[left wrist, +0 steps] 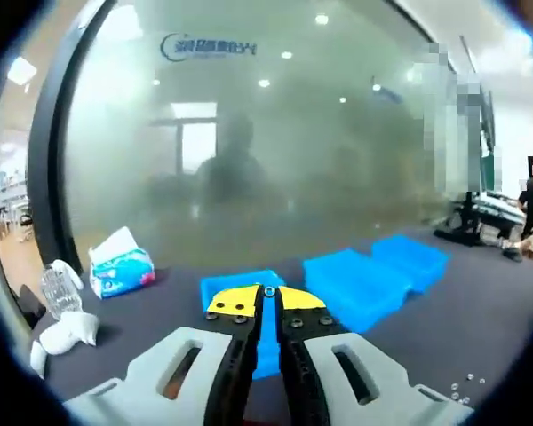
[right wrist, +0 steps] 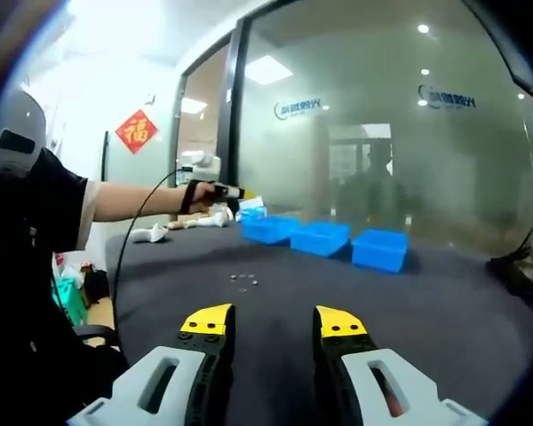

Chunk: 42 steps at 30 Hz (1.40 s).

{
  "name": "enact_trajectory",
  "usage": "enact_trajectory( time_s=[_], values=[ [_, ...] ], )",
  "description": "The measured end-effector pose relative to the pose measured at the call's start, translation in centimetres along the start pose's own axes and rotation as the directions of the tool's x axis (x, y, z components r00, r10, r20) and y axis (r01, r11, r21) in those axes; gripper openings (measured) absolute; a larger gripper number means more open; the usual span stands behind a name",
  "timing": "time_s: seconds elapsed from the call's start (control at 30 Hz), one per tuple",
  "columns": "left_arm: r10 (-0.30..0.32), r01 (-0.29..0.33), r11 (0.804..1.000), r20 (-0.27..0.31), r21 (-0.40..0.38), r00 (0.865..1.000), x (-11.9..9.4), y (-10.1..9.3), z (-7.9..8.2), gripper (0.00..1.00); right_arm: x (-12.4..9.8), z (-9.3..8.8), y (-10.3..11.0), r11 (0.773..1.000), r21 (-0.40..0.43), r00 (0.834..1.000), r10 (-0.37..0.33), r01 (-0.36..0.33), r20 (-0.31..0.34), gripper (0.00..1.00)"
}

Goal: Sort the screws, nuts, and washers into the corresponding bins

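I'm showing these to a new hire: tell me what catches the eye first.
Three bright blue bins stand in a row on the dark table before a frosted glass wall. The left gripper hovers over the nearest bin, jaws together on a small metal piece. A few small metal parts lie loose ahead of the open right gripper.

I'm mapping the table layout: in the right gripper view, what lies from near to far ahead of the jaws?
Open right gripper → small scattered metal hardware pieces on the dark table → three blue plastic bins → frosted glass wall.
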<state>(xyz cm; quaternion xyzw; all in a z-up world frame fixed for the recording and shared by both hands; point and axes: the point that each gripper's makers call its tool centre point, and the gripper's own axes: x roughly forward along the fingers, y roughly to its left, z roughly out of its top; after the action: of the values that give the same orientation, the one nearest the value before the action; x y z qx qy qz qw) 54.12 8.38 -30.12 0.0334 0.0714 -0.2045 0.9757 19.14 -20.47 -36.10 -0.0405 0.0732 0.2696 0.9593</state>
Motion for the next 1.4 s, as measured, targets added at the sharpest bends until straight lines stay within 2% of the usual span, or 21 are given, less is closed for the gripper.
enact_trajectory(
  time_s=[0.1, 0.17, 0.3, 0.4, 0.5, 0.57, 0.63, 0.67, 0.73, 1.0, 1.07, 1.1, 1.27, 1.4],
  values=[
    [0.011, -0.012, 0.999, -0.031, -0.047, 0.999, 1.1, 0.7, -1.2, 0.06, -0.1, -0.1, 0.1, 1.000, -0.001, 1.000, 0.000, 0.000, -0.002, 0.31],
    [0.016, -0.018, 0.999, -0.034, -0.050, 0.999, 1.3, 0.9, -1.5, 0.06, -0.1, -0.1, 0.1, 1.000, 0.000, 1.000, 0.000, 0.000, -0.005, 0.31],
    [0.019, -0.021, 0.999, -0.040, -0.039, 0.999, 1.5, 0.7, -1.8, 0.06, -0.2, -0.1, 0.0, 1.000, 0.002, 1.000, -0.004, 0.004, -0.005, 0.31],
    [0.015, -0.016, 0.998, -0.029, -0.062, 0.999, 1.5, 0.3, -1.7, 0.06, -0.3, -0.1, -0.1, 1.000, 0.002, 1.000, -0.008, 0.008, -0.005, 0.31],
    [0.007, -0.008, 0.999, -0.034, -0.041, 0.999, 1.6, -0.2, -2.0, 0.06, -0.3, -0.1, -0.1, 1.000, 0.002, 1.000, -0.008, 0.008, -0.007, 0.31],
    [0.008, -0.009, 1.000, -0.037, -0.027, 0.999, 1.6, -0.3, -2.1, 0.12, -0.3, 0.0, -0.1, 1.000, 0.001, 1.000, -0.007, 0.007, -0.007, 0.31],
    [0.008, -0.006, 1.000, -0.074, 0.022, 0.997, 1.6, -0.4, -2.8, 0.27, -0.3, 0.0, -0.1, 1.000, 0.000, 1.000, -0.006, 0.006, -0.008, 0.31],
    [-0.006, 0.008, 1.000, -0.069, 0.025, 0.998, 1.6, -0.8, -2.8, 0.32, -0.3, 0.0, 0.0, 1.000, -0.001, 1.000, -0.005, 0.005, -0.009, 0.31],
    [-0.015, 0.017, 0.999, -0.073, 0.027, 0.997, 1.3, -1.1, -3.0, 0.34, -0.3, 0.0, 0.0, 1.000, 0.000, 1.000, -0.004, 0.004, -0.008, 0.31],
    [-0.026, 0.025, 0.999, -0.047, -0.020, 0.999, -0.1, -0.9, -2.7, 0.36, -0.1, 0.0, 0.3, 1.000, -0.004, 1.000, 0.002, -0.002, -0.011, 0.31],
    [-0.020, 0.019, 0.999, -0.031, -0.029, 0.999, -0.6, -0.6, -2.4, 0.35, -0.1, 0.1, 0.3, 1.000, -0.006, 1.000, 0.002, -0.002, -0.010, 0.31],
    [-0.024, 0.024, 0.998, -0.004, -0.059, 1.000, -0.9, -0.6, -1.9, 0.35, -0.1, 0.2, 0.4, 1.000, -0.006, 1.000, 0.003, -0.003, -0.009, 0.31],
    [-0.047, 0.048, 0.996, 0.017, -0.082, 0.999, -3.2, -0.9, -1.6, 0.36, -0.1, 0.4, 0.4, 1.000, -0.010, 1.000, 0.004, -0.004, -0.006, 0.31],
    [-0.056, 0.057, 0.997, 0.032, -0.047, 0.998, -5.7, -1.3, -2.0, 0.36, 0.0, 0.5, 0.6, 1.000, -0.011, 1.000, 0.004, -0.004, -0.003, 0.31]
  ],
)
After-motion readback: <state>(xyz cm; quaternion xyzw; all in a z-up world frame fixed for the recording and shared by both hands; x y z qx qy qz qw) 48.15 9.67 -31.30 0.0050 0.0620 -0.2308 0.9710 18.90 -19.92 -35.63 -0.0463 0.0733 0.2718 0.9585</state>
